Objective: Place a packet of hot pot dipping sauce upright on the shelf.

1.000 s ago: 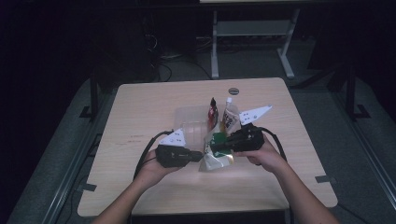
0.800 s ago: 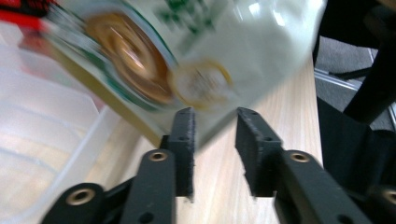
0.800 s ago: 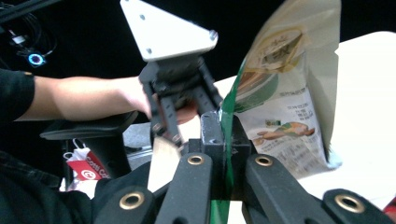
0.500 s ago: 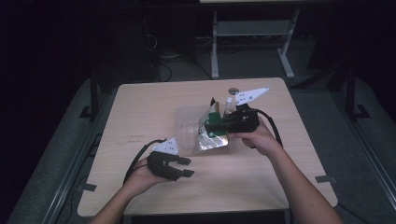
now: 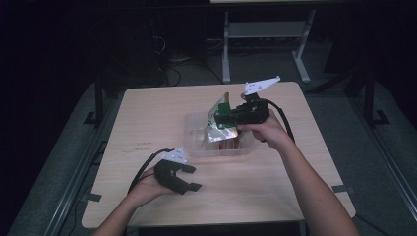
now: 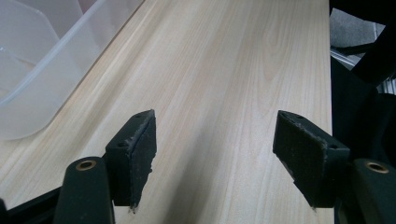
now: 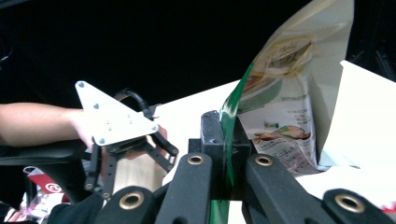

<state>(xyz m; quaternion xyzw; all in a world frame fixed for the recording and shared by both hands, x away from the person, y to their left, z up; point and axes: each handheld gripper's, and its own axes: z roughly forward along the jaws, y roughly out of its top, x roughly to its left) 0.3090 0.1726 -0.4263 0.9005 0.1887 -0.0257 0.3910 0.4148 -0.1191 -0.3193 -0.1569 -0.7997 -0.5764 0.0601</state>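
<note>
My right gripper (image 5: 220, 119) is shut on the green edge of a snack pouch (image 5: 218, 129) and holds it tilted just above a clear plastic bin (image 5: 194, 146) at the table's middle. In the right gripper view the jaws (image 7: 227, 135) pinch the pouch (image 7: 285, 107), which stands up to the right. My left gripper (image 5: 193, 178) rests low near the front left of the table. Its jaws have just been opening. In the left gripper view the pads (image 6: 140, 149) stand wide apart over bare wood, with nothing between them, around the gripper's middle (image 6: 219, 158).
Something red (image 5: 229, 145) lies inside the bin under the pouch. The bin's corner (image 6: 37, 70) shows at the upper left of the left gripper view. The left hand and its grey plate (image 7: 112, 119) show beyond the right jaws. Dark floor and a white table frame (image 5: 226, 44) lie beyond the table.
The left gripper has let go of the pouch, drawn back to the front left and opened. The right gripper has carried the pouch up and over the bin.
</note>
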